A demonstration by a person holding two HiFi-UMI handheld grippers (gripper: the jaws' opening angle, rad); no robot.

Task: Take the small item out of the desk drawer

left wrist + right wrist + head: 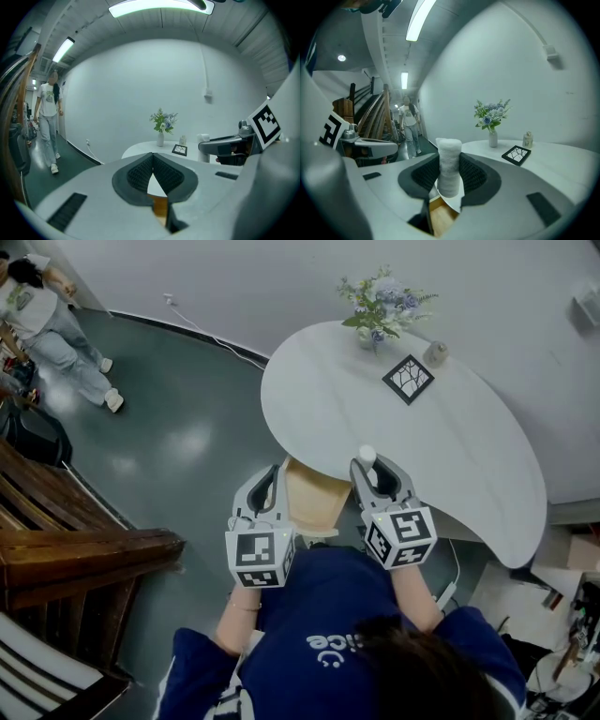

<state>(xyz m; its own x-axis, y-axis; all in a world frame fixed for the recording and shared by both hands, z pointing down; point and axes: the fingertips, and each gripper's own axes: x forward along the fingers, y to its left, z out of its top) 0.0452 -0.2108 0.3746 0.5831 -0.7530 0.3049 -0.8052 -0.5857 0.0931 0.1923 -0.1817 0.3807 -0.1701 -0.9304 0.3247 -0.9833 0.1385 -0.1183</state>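
The drawer (309,501) with a pale wooden inside stands pulled out from under the near edge of the round white table (469,456). My right gripper (373,468) is shut on a small white rolled item (367,455), held upright above the table edge just right of the drawer. In the right gripper view the roll (449,165) stands between the two black pads (474,174), with the drawer's wood (443,216) below. My left gripper (270,481) hovers at the drawer's left side, jaws shut and empty (153,165). It sees the right gripper (225,146) with the roll (203,138).
On the table's far side stand a vase of flowers (380,307), a black square frame (409,379) and a small bottle (435,353). A person (58,326) walks at the upper left. Dark wooden steps (80,554) lie to the left. Cluttered gear (562,652) sits at the lower right.
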